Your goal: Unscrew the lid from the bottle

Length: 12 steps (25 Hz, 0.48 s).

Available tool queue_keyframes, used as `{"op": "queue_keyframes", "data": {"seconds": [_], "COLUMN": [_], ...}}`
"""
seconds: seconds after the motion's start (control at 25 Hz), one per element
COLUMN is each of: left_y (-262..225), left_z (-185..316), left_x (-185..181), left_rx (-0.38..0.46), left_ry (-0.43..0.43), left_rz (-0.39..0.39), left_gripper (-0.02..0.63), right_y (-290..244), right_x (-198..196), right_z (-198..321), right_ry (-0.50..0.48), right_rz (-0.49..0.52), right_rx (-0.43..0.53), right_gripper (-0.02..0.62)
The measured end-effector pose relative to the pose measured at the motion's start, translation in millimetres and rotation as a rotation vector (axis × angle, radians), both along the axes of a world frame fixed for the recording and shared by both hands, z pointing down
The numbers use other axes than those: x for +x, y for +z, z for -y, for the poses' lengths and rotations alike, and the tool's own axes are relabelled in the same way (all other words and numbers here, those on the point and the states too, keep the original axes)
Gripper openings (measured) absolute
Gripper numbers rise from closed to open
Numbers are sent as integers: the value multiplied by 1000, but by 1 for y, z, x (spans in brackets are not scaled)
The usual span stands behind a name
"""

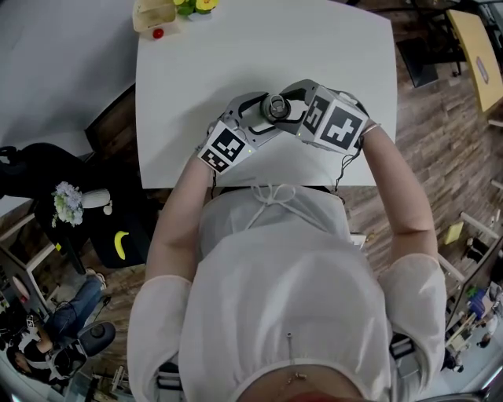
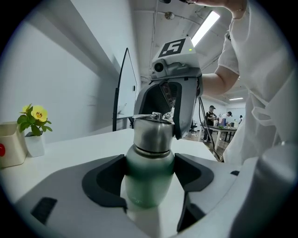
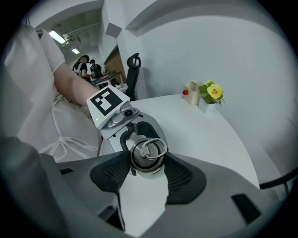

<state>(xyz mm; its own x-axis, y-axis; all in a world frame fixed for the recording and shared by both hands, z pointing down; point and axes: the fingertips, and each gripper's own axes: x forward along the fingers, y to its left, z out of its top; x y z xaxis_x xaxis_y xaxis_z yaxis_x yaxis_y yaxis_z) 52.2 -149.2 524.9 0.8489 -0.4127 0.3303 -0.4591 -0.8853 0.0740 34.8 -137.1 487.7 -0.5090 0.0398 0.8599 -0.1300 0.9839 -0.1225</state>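
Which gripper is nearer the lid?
Right. The right gripper clamps the lid from above; the left gripper grips the bottle below it.

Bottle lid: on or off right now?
On. The lid sits atop the bottle, right gripper clamped round it; how tightly screwed, cannot tell.

The white desk (image 1: 330,63) carries a green metal bottle (image 2: 148,179), upright near its front edge with its steel lid (image 3: 148,151) on. At the far left corner sit a cream container (image 1: 153,16) and a small potted yellow flower (image 3: 210,93).
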Motion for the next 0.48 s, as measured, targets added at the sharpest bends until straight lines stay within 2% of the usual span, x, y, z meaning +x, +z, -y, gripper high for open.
{"op": "queue_keyframes", "data": {"seconds": [0.28, 0.4, 0.48], "left_y": [1, 1, 1], "left_z": [-1, -1, -1], "left_x": [0, 0, -1], "left_rx": [-20, -20, -20], "left_ry": [16, 19, 20], "left_rz": [-9, -7, -6], "left_gripper": [354, 354, 354], "right_y": [1, 1, 1], "right_x": [0, 2, 1], "right_z": [-3, -4, -5], "right_ry": [-321, -407, -428], "right_rz": [-106, -138, -143], "right_rx": [21, 25, 36], "right_gripper": [241, 240, 241]}}
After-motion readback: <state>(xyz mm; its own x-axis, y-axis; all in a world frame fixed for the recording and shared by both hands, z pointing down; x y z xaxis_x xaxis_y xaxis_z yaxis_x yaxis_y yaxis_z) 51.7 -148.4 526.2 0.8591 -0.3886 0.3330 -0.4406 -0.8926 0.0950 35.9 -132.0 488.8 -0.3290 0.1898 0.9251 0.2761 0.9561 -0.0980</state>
